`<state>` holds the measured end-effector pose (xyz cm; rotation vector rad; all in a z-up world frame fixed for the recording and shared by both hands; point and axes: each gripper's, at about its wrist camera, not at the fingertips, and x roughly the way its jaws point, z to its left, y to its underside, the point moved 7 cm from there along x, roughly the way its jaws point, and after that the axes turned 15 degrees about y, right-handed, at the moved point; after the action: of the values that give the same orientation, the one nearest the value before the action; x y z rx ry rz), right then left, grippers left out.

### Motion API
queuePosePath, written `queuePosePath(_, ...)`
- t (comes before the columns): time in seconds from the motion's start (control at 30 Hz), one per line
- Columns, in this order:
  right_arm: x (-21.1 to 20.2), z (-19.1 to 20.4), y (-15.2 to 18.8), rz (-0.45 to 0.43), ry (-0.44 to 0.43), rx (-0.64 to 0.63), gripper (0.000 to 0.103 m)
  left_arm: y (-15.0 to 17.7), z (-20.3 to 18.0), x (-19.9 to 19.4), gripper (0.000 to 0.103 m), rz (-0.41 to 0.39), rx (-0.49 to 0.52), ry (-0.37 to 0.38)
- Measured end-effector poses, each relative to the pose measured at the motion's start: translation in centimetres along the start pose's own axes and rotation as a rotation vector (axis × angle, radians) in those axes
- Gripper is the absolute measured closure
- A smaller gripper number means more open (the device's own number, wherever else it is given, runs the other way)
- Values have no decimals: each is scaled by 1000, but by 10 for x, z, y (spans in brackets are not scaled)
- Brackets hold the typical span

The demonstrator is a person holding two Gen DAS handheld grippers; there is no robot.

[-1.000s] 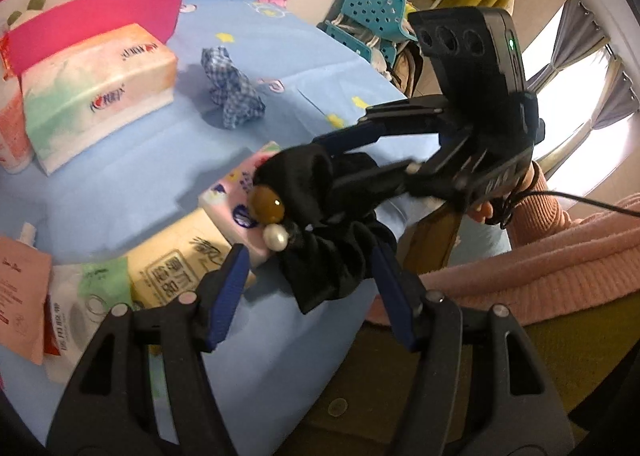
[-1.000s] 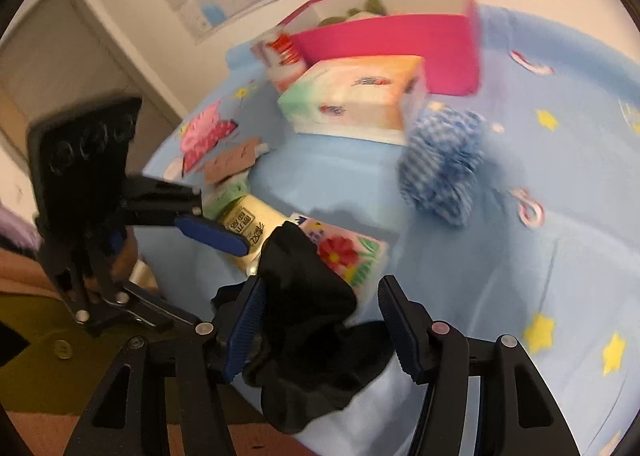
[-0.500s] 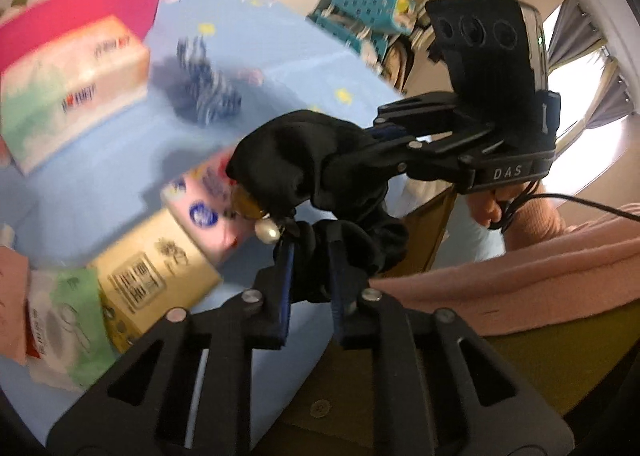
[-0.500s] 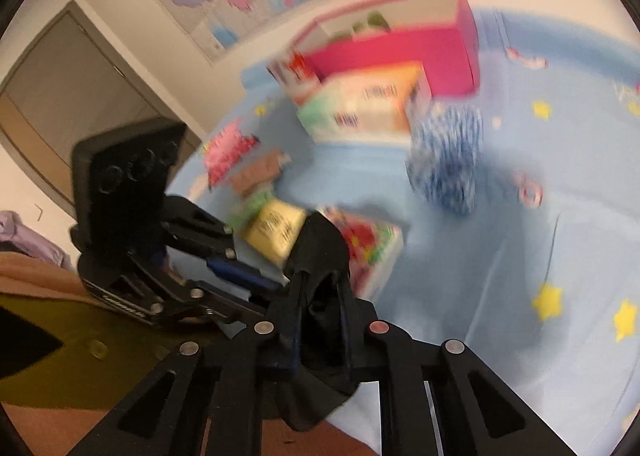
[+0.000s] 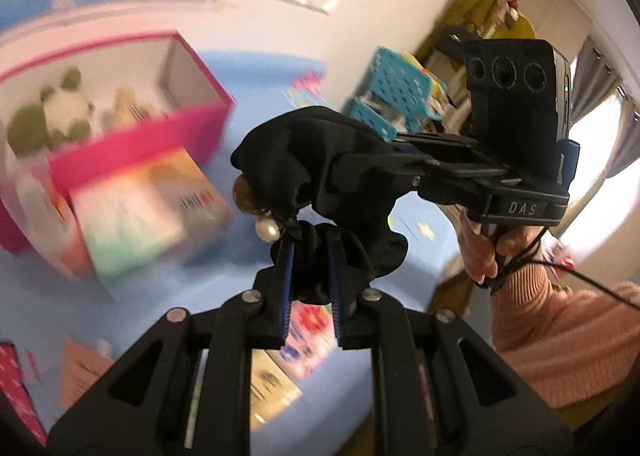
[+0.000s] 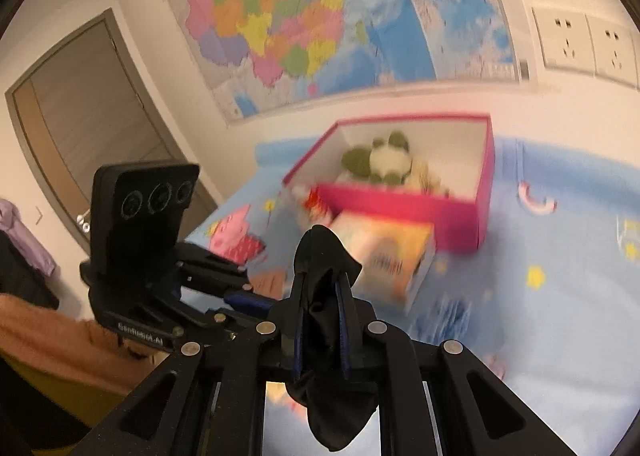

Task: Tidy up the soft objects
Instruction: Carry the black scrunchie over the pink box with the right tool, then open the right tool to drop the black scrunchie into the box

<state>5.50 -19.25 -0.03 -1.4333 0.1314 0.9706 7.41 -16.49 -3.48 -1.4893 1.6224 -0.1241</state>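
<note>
A black fabric scrunchie [image 5: 320,171] with a pearl and a brown bead hangs in the air between both grippers. My left gripper [image 5: 310,252] is shut on its lower fold. My right gripper [image 6: 322,288] is shut on its other end, where the scrunchie [image 6: 324,256] sticks up between the blue pads; in the left wrist view the right gripper [image 5: 384,153] reaches in from the right. Beyond stands the open pink box [image 6: 400,207] with a panda plush [image 6: 384,159] inside, and a tissue pack [image 6: 384,256] lies in front of it.
The table has a light blue cloth [image 6: 560,316]. Small packets [image 5: 304,332] and sachets [image 5: 84,368] lie near its front edge. A blue checked cloth item [image 6: 452,316] shows blurred to the right. A person's hand and pink sleeve [image 5: 560,328] hold the right gripper. Teal baskets [image 5: 396,95] stand behind.
Both grippers went from open around the scrunchie to shut on it, then lifted it off the table. The views have tilted up toward the pink box and the wall.
</note>
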Motion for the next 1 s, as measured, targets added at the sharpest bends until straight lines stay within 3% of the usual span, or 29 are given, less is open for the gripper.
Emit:
queuePosePath(0.23,23,-19,-80,-93,36,-8,91,-69,26,-13,85,-63,26,-151)
queuePosePath(0.5,70,-47,-140,-114,118,-26,91,-126,85,-17,85,-72,-46,-260)
queuePosePath(0.63,100,-65,-153,-83,165,-15,91,-138,115,-9,85,-55,-99,-314)
queuePosePath(0.7,114,-72,-156,-69,180,-12,91,-141,133,-4,85,-35,-129,-377)
queuePosePath(0.83,140,-85,-160,-40,227,3,91,-144,155,6,85,-15,-199,-369)
queuePosePath(1.0,151,-95,-153,-9,227,50,88,-144,157,4,85,-19,-206,-375)
